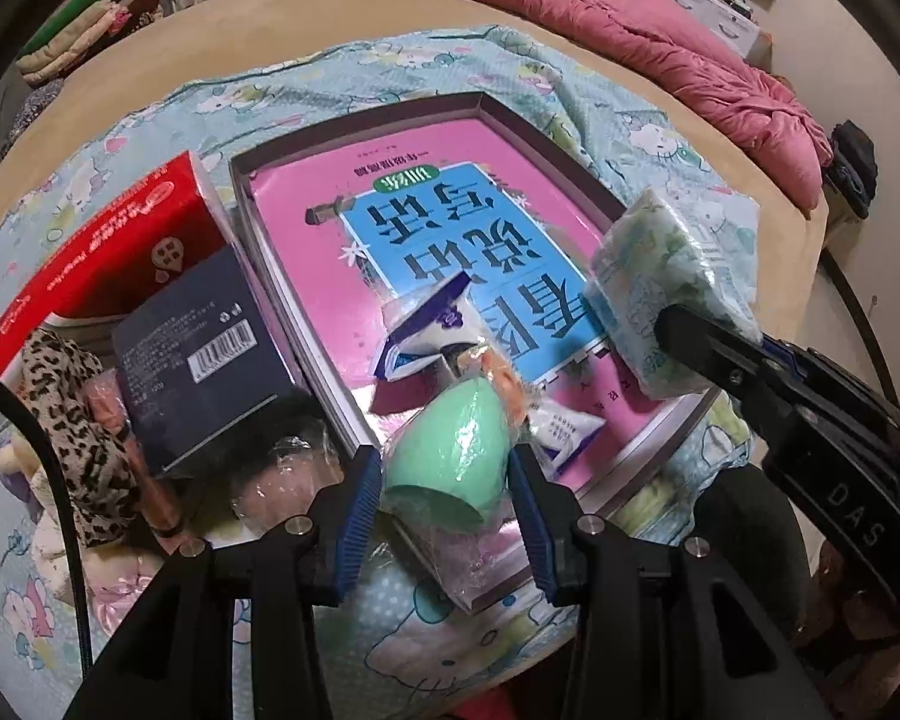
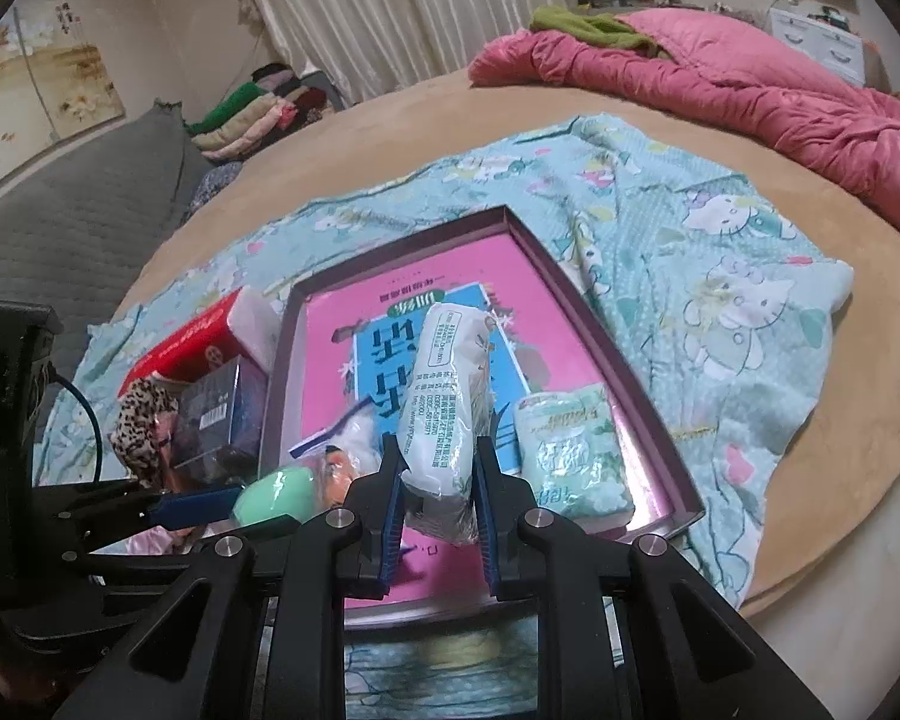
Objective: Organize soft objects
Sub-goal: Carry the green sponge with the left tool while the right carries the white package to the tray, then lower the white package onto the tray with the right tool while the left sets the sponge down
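My left gripper (image 1: 444,468) is shut on a green egg-shaped sponge (image 1: 450,456) in clear wrap, held over the near edge of a shallow box (image 1: 510,114) with a pink and blue book (image 1: 426,252) in it. The sponge also shows in the right wrist view (image 2: 273,501). My right gripper (image 2: 438,468) is shut on a white wrapped cotton pack (image 2: 447,396) above the box (image 2: 576,288). In the left wrist view the right gripper (image 1: 684,336) holds that pack (image 1: 660,282). A green-patterned tissue pack (image 2: 576,456) lies in the box's near right corner.
A red tissue box (image 1: 114,240), a dark box (image 1: 204,354) and a leopard-print cloth (image 1: 72,420) lie left of the box on a Hello Kitty sheet (image 2: 720,312). A small blue-white packet (image 1: 432,330) lies in the box. A pink quilt (image 2: 750,78) lies at the back.
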Motion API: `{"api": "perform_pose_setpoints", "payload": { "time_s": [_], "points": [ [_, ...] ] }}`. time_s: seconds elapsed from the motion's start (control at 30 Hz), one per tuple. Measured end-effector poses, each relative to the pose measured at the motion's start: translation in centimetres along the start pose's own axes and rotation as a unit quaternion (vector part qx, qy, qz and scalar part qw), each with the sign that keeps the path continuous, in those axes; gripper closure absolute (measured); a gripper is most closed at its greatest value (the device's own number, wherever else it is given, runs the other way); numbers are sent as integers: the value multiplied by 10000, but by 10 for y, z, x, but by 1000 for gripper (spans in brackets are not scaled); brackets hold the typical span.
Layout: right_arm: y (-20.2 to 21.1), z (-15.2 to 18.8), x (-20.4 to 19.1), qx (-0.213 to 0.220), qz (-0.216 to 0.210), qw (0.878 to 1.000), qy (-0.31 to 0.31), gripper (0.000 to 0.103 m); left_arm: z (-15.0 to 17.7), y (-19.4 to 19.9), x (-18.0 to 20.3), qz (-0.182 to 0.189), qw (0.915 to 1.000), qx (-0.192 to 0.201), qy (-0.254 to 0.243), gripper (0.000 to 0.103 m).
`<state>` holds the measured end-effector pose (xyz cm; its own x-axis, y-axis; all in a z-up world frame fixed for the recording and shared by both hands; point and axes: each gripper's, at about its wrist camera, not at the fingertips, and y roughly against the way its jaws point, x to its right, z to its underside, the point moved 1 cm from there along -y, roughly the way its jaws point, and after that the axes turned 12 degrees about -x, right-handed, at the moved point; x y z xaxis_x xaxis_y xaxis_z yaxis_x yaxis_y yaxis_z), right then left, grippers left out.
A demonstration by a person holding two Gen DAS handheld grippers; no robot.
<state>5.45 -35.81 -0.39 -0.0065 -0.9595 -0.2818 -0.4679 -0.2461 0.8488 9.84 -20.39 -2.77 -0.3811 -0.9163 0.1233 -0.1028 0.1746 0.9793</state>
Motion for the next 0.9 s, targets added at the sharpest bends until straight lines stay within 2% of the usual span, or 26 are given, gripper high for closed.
{"api": "perform_pose_setpoints", "payload": {
  "time_s": [0.53,0.9],
  "points": [
    [-31,-1,10,-467,0,9989,-73,82,-7,-17,2,29,9999,-143,37,59],
    [-40,-3,13,-519,97,9985,-143,82,-11,-20,-1,72,9998,-139,103,59]
  ]
}}
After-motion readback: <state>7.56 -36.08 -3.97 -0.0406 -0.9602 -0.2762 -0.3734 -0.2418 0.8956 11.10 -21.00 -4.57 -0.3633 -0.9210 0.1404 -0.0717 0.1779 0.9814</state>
